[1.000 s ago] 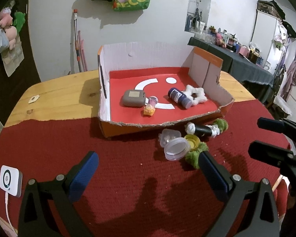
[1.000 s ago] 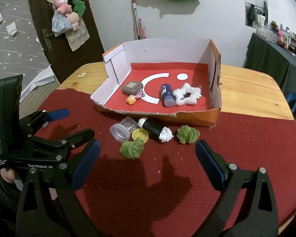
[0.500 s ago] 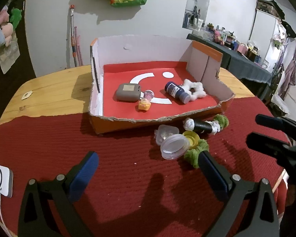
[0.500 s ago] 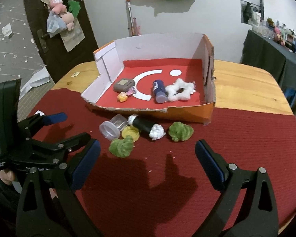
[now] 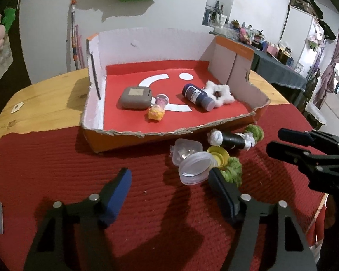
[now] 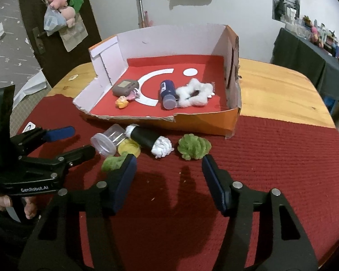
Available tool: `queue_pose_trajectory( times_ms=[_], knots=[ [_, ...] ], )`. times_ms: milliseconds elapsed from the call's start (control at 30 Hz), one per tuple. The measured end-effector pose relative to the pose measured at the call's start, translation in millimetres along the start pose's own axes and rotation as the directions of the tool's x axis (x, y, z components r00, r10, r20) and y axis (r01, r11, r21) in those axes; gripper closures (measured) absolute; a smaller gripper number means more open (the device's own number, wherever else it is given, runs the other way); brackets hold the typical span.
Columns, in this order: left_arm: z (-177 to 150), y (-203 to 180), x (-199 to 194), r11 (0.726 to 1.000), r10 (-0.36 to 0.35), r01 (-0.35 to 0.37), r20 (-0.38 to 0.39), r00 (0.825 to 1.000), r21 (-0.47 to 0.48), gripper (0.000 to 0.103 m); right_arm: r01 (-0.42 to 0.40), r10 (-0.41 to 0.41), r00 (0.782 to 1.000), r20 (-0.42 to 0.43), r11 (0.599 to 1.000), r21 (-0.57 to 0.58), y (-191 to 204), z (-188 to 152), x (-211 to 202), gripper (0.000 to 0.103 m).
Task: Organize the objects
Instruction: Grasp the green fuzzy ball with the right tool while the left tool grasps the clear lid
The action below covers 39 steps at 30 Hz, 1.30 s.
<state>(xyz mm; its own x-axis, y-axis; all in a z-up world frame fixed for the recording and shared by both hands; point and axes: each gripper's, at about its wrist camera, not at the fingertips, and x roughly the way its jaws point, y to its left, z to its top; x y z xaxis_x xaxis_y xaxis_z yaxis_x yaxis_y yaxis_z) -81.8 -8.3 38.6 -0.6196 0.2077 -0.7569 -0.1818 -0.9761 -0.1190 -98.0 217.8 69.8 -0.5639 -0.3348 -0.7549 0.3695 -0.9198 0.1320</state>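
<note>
In the left wrist view, the left claw (image 5: 169,185) sat low in the frame, its jaws partly open and just closing, nothing between the pads; the right pad's tip lay just beside a clear round jar (image 5: 195,168) and a green pom-pom (image 5: 234,171). Above them stood the cardboard tray (image 5: 147,135) holding a grey case (image 5: 135,98), a blue bottle (image 5: 198,97) and a white fluffy ring (image 5: 219,93). The right claw's fingers (image 5: 291,153) showed at the right edge.

In the right wrist view, the right claw (image 6: 168,172) was likewise half open and just closing, empty, over the red mat (image 6: 271,169) on the bench (image 6: 282,94). A second green pom-pom (image 6: 193,146) lay just above its right pad. Only this view showed a hand (image 6: 15,204) gripping the left claw's handle at lower left.
</note>
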Motion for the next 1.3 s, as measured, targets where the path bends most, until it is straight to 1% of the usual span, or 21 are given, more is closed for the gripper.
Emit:
queue_pose_trajectory(
  times_ms=[133,367,433,500,667,767,833,867,933,1033,1067,1167,1300],
  knots=[
    [2.0,0.5,6.2,1.0,-0.022,0.022,-0.013,1.0,0.002,0.043,0.008,-0.008,1.0,-0.009,1.0,0.013,-6.7,1.3,5.8,0.047],
    [4.1,1.3,16.7,0.999,-0.052,0.052,-0.038,0.998,0.001,0.057,0.015,-0.014,0.999,-0.031,0.999,0.029,-15.7,3.8,18.3,0.049],
    [4.2,1.2,19.1,0.998,-0.067,0.067,-0.045,0.997,0.0,0.063,0.016,-0.015,0.999,-0.036,0.999,0.031,-17.4,4.6,21.4,0.049],
    [4.5,0.8,21.3,0.997,-0.081,0.081,-0.052,0.995,-0.003,0.067,0.017,-0.015,0.999,-0.04,0.999,0.033,-18.9,5.7,24.1,0.049],
    [5.8,-0.9,23.7,0.996,-0.093,0.093,-0.056,0.994,0.006,0.072,0.013,-0.011,0.999,-0.046,0.999,0.042,-23.0,8.2,31.0,0.049],
    [7.1,-1.1,24.2,0.994,-0.107,0.107,-0.057,0.993,0.004,0.078,0.011,-0.009,0.999,-0.047,0.999,0.046,-24.9,9.6,33.5,0.049],
    [7.3,-2.3,24.2,0.993,-0.12,0.121,-0.059,0.991,0.007,0.085,0.008,-0.006,0.999,-0.048,0.999,0.046,-25.2,10.8,34.9,0.05],
    [7.3,-3.2,24.0,0.992,-0.123,0.124,-0.059,0.991,0.01,0.085,0.002,0.0,0.999,-0.05,0.999,0.048,-25.4,11.2,35.3,0.052],
    [7.2,-5.6,23.6,0.992,-0.121,0.122,-0.058,0.991,0.018,0.088,-0.017,0.02,0.998,-0.055,0.999,0.05,-24.8,11.5,36.0,0.062],
    [6.8,-6.3,21.9,0.992,-0.122,0.123,-0.054,0.991,0.021,0.092,-0.024,0.026,0.998,-0.055,0.999,0.044,-22.6,12.2,35.7,0.072],
    [6.8,-5.5,21.3,0.992,-0.124,0.125,-0.052,0.991,0.017,0.092,-0.024,0.026,0.998,-0.056,0.999,0.043,-22.5,12.1,35.7,0.072],
    [6.7,-2.3,19.4,0.991,-0.135,0.135,-0.048,0.99,0.001,0.094,-0.03,0.033,0.998,-0.049,0.998,0.056,-24.7,11.5,34.2,0.077],
    [5.5,-1.6,16.8,0.992,-0.126,0.126,-0.044,0.991,-0.004,0.094,-0.039,0.042,0.998,-0.037,0.997,0.07,-27.1,10.4,29.6,0.083]
  ],
)
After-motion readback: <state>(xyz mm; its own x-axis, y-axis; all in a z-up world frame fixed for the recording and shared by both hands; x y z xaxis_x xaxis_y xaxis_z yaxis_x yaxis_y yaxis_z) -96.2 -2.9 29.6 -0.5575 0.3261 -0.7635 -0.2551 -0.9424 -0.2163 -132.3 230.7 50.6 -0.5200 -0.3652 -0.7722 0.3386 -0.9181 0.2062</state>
